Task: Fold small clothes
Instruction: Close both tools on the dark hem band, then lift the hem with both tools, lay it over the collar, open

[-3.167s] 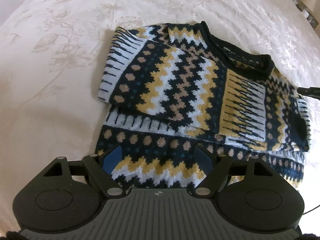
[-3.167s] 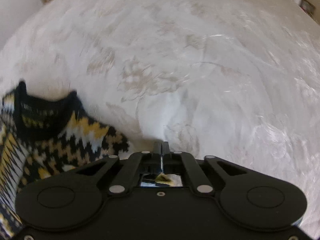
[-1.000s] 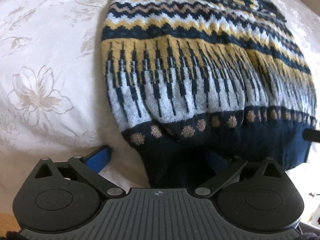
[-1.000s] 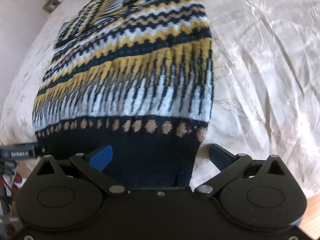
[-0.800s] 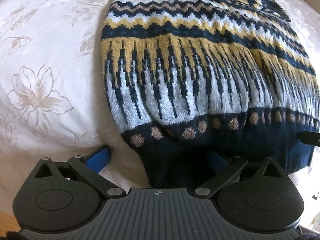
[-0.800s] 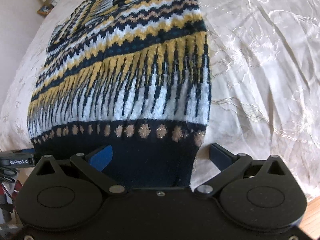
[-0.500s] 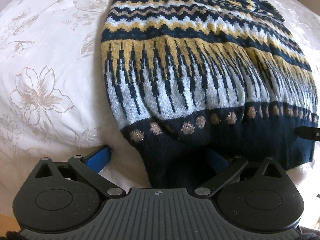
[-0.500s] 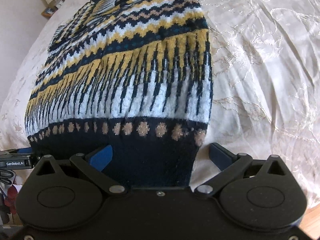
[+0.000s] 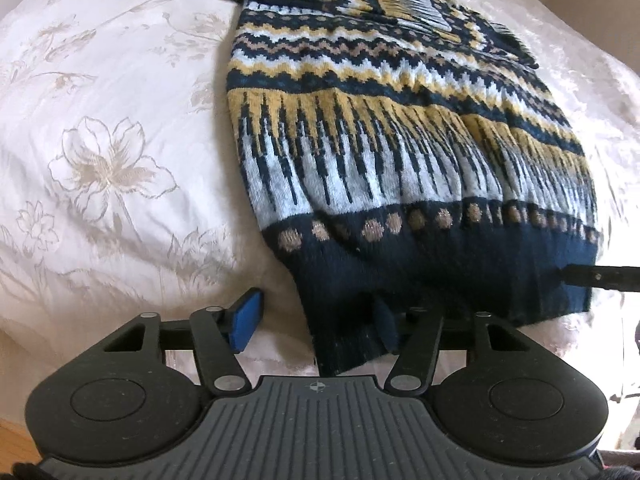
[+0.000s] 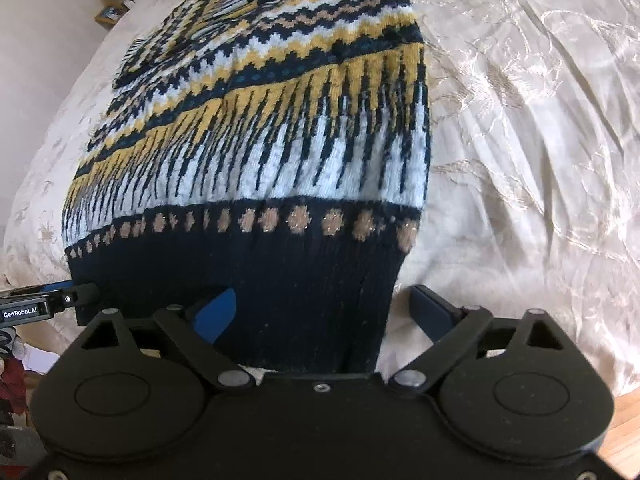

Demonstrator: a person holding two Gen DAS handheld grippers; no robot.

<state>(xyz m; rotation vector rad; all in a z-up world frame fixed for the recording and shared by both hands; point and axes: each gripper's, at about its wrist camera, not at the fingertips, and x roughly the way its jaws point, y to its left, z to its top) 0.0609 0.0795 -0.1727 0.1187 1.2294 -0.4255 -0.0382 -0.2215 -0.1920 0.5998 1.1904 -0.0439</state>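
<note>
A patterned knit sweater [image 9: 400,128] in navy, mustard, tan and pale blue lies lengthwise on the bed, its dark ribbed hem nearest me. My left gripper [image 9: 316,320] is open around the hem's left corner, one pad on the sheet, the other under the knit. My right gripper [image 10: 324,312] is open around the hem's right corner of the sweater [image 10: 280,140]. The sleeves lie folded across the far end.
The sweater rests on a cream bedspread [image 9: 104,128] with embroidered flowers, creased on the right [image 10: 540,100]. The other gripper's finger shows at the hem edge [image 9: 600,278]. Wooden floor [image 10: 628,412] shows below the bed edge. Small items stand on a far shelf [image 10: 116,4].
Both grippers moved from the sweater's far end to its hem and opened around its two corners. Over the last second they have edged slightly closer to the hem.
</note>
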